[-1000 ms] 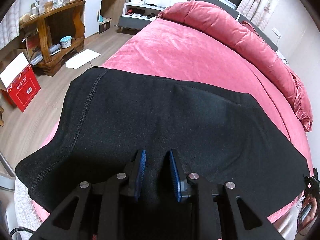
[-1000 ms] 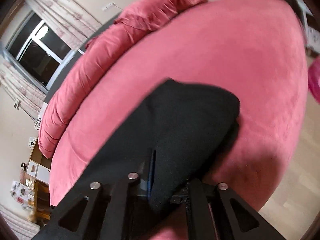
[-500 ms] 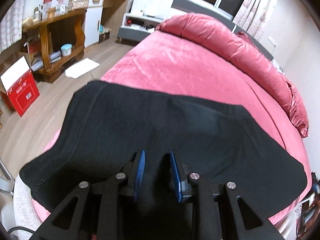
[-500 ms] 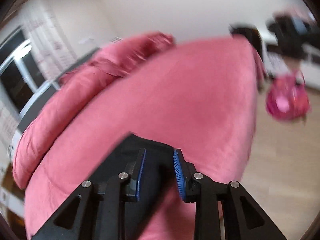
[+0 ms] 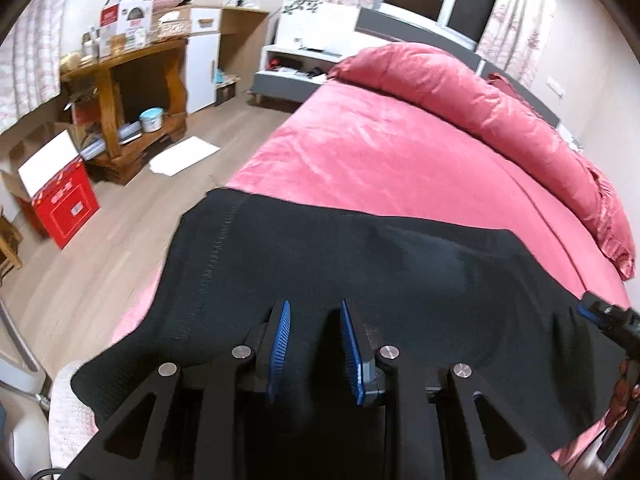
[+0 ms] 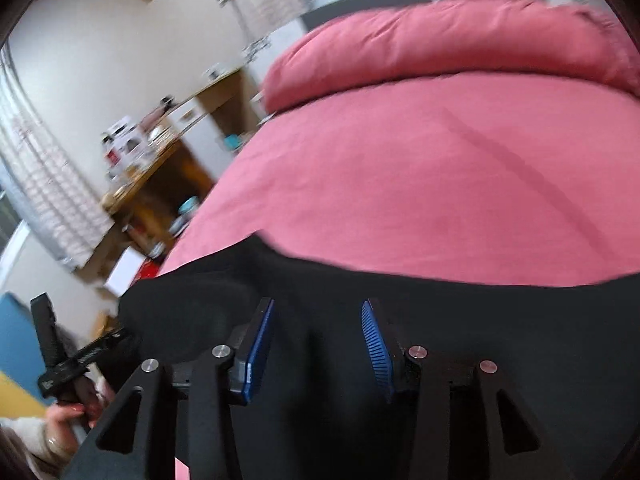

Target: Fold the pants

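Lying flat on the bed (image 5: 400, 160), the pants (image 5: 360, 264) stretch beneath and beyond both grippers; the left (image 5: 314, 346) stands parted on nothing, the right (image 6: 318, 346) is opening, nothing between.

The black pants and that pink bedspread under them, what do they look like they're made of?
The black pants look like a thick, matte knit, perhaps fleece or jersey: no sheen, soft folds, and a raised stitched seam down one side. The pink bedspread looks like a short-pile velvet or plush: its creases catch the light in pale streaks. Neither fibre can be told for sure.
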Demonstrator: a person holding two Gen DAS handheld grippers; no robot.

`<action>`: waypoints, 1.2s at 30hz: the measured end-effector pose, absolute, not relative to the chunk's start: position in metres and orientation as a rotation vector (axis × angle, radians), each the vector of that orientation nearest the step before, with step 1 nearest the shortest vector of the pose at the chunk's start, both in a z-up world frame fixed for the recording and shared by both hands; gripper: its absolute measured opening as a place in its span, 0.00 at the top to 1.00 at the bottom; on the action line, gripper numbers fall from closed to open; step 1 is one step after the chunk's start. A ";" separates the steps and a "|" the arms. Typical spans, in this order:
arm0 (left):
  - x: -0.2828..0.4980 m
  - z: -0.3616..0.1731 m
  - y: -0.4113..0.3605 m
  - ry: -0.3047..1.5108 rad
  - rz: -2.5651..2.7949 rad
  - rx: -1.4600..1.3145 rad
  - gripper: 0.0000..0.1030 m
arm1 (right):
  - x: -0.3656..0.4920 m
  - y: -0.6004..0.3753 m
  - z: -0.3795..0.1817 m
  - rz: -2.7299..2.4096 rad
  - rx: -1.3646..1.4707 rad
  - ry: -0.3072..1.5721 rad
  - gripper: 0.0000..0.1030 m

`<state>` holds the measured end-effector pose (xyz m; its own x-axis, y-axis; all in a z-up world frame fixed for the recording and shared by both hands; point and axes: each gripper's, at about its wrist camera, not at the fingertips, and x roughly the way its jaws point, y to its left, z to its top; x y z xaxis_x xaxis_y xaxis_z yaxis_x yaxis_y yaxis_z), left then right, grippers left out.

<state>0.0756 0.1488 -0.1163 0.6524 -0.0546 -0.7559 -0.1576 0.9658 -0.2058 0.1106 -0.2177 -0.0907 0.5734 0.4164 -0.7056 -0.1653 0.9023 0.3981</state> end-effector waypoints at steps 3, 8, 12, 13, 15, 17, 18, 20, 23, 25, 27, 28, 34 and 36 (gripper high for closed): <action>0.081 -0.124 0.158 0.874 0.084 -0.290 0.75 | 0.124 -0.190 -0.096 0.296 0.167 0.867 0.56; 0.087 -0.130 0.164 0.871 0.096 -0.298 0.75 | 0.157 -0.177 -0.097 0.388 0.105 0.883 0.48; 0.090 -0.134 0.164 0.869 0.099 -0.291 0.74 | 0.177 -0.159 -0.112 0.443 0.045 0.939 0.77; 0.090 -0.134 0.163 0.868 0.099 -0.290 0.74 | 0.181 -0.156 -0.118 0.442 0.027 0.957 0.89; 0.090 -0.134 0.163 0.859 0.103 -0.288 0.74 | 0.185 -0.151 -0.126 0.440 0.007 0.978 0.91; 0.089 -0.132 0.163 0.844 0.118 -0.285 0.74 | 0.191 -0.146 -0.125 0.423 -0.013 0.965 0.92; 0.088 -0.132 0.164 0.837 0.127 -0.286 0.74 | 0.193 -0.145 -0.124 0.411 -0.014 0.956 0.92; 0.089 -0.133 0.166 0.838 0.128 -0.299 0.74 | 0.197 -0.141 -0.124 0.394 -0.021 0.938 0.92; 0.092 -0.136 0.164 0.846 0.135 -0.277 0.74 | 0.192 -0.138 -0.128 0.394 -0.058 0.906 0.91; 0.093 -0.136 0.162 0.849 0.140 -0.266 0.74 | 0.187 -0.147 -0.124 0.398 -0.010 0.900 0.90; 0.093 -0.135 0.163 0.846 0.139 -0.271 0.74 | 0.180 -0.160 -0.114 0.387 0.081 0.894 0.78; 0.091 -0.134 0.163 0.840 0.140 -0.275 0.74 | 0.174 -0.167 -0.108 0.373 0.116 0.866 0.74; 0.082 -0.120 0.159 0.771 0.109 -0.281 0.74 | 0.115 -0.221 -0.088 0.225 0.183 0.812 0.74; 0.080 -0.117 0.153 0.762 0.083 -0.266 0.74 | 0.101 -0.241 -0.094 0.157 0.175 0.841 0.74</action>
<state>0.0800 0.1534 -0.1172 0.7223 -0.0218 -0.6912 -0.1700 0.9633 -0.2080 0.1008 -0.2412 -0.0942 0.6568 0.2066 -0.7252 -0.0685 0.9741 0.2156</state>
